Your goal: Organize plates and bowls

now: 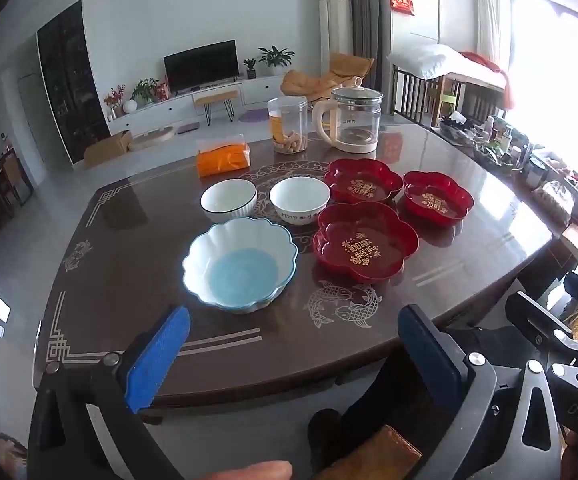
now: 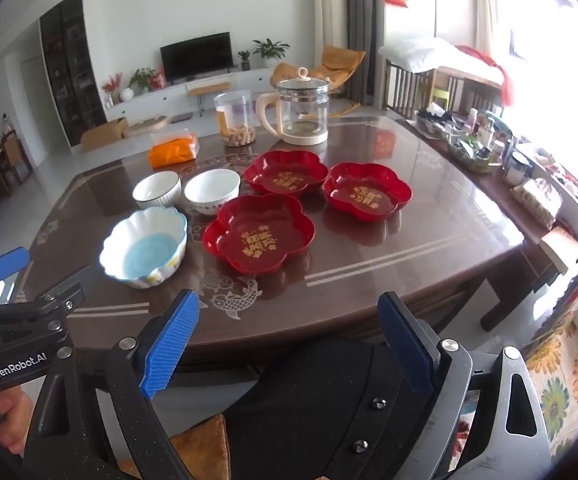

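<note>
Both claws hang spread wide and empty over the near edge of the table (image 1: pixel 469 248), the left claw (image 1: pixel 293 344) facing the scalloped bowl (image 1: pixel 241 264), the right claw (image 2: pixel 289 336) beside it. Behind that bowl sit a ribbed bowl (image 1: pixel 229 200) and a plain white bowl (image 1: pixel 300 199), apart. To their right lie three red plates: the near plate (image 1: pixel 365 240), the back plate (image 1: pixel 363 180) and the right plate (image 1: pixel 437 198), none stacked. A kettle (image 1: pixel 355 120) stands farther back.

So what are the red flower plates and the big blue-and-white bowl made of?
The red flower plates look like glossy plastic or lacquer: thin walls, mirror-like shine, printed gold characters. The big blue-and-white bowl looks like glazed ceramic: thick scalloped rim, smooth glossy white. Neither is certain from looks alone.
</note>
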